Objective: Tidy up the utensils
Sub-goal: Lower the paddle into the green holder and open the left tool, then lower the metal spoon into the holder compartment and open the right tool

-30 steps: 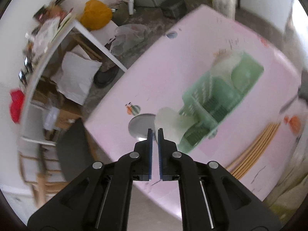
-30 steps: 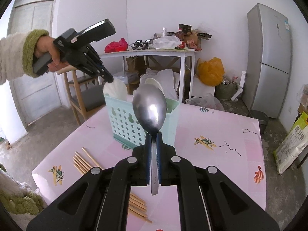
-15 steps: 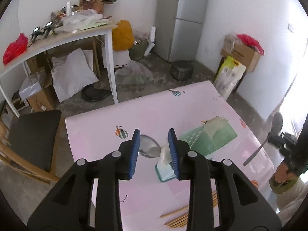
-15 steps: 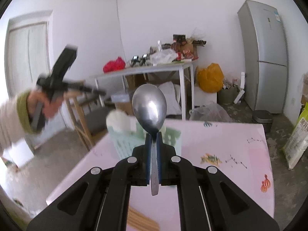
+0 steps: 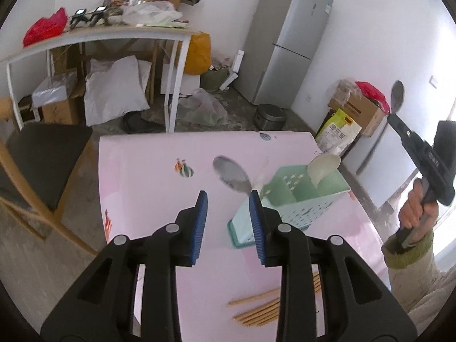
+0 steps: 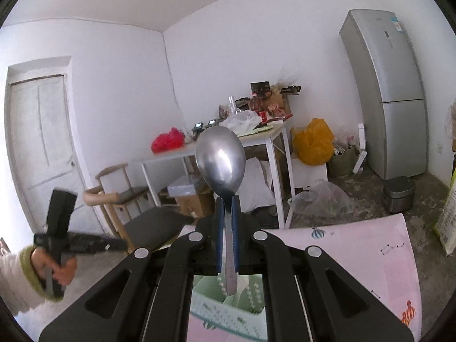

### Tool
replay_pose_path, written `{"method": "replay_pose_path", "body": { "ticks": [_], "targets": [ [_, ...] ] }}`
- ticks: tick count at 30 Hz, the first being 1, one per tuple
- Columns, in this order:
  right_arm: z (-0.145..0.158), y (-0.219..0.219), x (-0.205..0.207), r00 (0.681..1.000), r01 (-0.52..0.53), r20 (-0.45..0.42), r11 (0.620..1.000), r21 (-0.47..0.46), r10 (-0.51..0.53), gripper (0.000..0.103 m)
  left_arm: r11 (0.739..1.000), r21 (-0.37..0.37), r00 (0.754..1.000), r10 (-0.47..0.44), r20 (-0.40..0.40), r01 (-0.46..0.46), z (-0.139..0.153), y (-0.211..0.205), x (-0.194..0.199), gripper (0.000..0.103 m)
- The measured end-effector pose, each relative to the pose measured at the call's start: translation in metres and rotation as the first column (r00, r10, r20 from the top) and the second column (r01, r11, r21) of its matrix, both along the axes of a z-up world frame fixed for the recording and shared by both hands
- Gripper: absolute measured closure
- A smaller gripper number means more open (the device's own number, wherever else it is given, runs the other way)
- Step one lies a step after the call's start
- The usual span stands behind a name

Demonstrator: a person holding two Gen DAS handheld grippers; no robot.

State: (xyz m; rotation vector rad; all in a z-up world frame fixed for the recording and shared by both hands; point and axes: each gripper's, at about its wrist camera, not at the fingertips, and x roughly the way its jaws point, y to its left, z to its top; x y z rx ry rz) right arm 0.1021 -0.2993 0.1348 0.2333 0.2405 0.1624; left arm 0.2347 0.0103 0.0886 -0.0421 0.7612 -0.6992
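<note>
My right gripper (image 6: 227, 199) is shut on the handle of a metal spoon (image 6: 221, 162), bowl up, held above the green caddy (image 6: 228, 307). In the left wrist view this gripper and spoon (image 5: 397, 95) are raised at the far right in a person's hand (image 5: 416, 211). My left gripper (image 5: 228, 199) is open with nothing between its pads, just short of the caddy (image 5: 293, 199) on the pink table (image 5: 148, 171). A second metal spoon (image 5: 232, 173) and a white spoon (image 5: 325, 165) stand in the caddy. Wooden chopsticks (image 5: 265, 310) lie near the table's front.
A wooden chair (image 5: 37, 165) stands close to the table's left edge. Behind it are a cluttered white side table (image 5: 114, 32), a grey fridge (image 5: 287, 40), a small bin (image 5: 269, 115) and boxes and bags (image 5: 350, 114) on the floor.
The left gripper went from shut to open, rolled upright and drew back from the caddy. The right gripper rose with the spoon, so the caddy sank low in its view.
</note>
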Motion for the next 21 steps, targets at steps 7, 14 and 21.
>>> {"method": "replay_pose_path", "body": {
  "ticks": [7,14,21],
  "targets": [
    [-0.031,-0.002,0.027,0.998,0.029,-0.055,0.999,0.031,-0.027,0.097,0.996,-0.068,0.998,0.05,-0.029,-0.052,-0.022,0.022,-0.018,0.073],
    [-0.073,-0.01,0.034,0.991,0.04,-0.133,0.995,0.089,-0.028,0.097,0.997,-0.067,0.999,0.032,-0.008,-0.032,-0.038,0.008,-0.037,0.064],
    [-0.103,-0.011,0.035,0.976,0.005,-0.217,0.99,0.143,0.026,0.095,1.0,-0.028,1.0,-0.007,0.027,0.008,-0.053,-0.016,-0.045,0.054]
  ]
}}
